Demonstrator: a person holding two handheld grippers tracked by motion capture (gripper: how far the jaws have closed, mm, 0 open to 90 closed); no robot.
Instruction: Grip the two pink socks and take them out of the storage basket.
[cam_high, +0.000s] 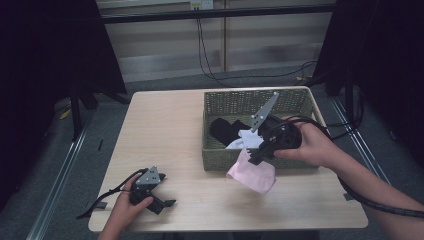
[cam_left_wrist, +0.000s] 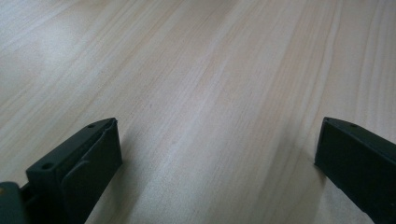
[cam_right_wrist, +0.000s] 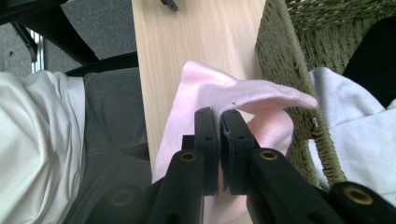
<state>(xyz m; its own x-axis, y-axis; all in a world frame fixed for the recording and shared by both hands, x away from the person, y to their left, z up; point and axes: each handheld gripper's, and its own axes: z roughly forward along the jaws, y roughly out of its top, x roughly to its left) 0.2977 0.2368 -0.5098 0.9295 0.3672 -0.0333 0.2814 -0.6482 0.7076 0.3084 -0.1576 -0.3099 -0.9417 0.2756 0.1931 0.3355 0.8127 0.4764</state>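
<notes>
Your right gripper (cam_right_wrist: 219, 135) is clamped on a pink cloth (cam_high: 252, 175) — jaws pressed together on a fold near its upper edge. The cloth hangs over the near wall of the woven basket (cam_high: 220, 102) at the right of the counter (cam_high: 165, 130), most of it draped down outside onto the wood. It looks light and limp, so expect it to sag and trail from whatever point you pinch; a grip on a doubled fold, as you have now, should hold better than a single thin edge, and the rough wicker rim may snag it as it passes.

Your left gripper (cam_high: 159, 199) rests low at the near left of the counter, jaws wide apart with nothing between them.

The high view gives the layout: a white cloth (cam_high: 246, 139) and black fabric (cam_high: 225, 127) lying inside the basket, well apart from your left hand (cam_high: 122, 210). The right gripper view adds the pinch itself — cloth bunched over the jaw tips, just beside the wicker wall. The left gripper view looks along bare wood grain between its open jaws.
</notes>
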